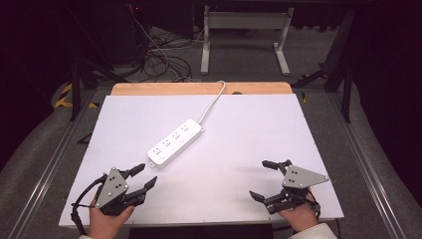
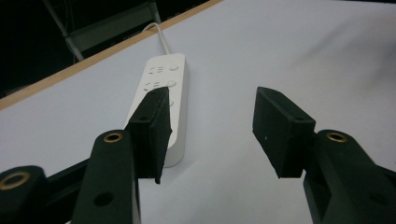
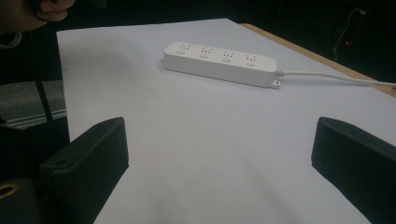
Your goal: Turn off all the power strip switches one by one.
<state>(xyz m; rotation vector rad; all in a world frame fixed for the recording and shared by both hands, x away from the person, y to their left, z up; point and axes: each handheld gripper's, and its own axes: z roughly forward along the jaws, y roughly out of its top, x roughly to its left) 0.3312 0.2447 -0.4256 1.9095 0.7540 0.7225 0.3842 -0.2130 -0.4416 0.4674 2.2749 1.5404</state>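
The power strip lies flat on the white surface, just ahead of the left tool and well apart from the right tool, up and to that tool's left. Nothing looks started: the strip is untouched, its sockets empty, its cord trailing off the far edge. Both tools stand wide and empty. No brand or writing is readable on it.
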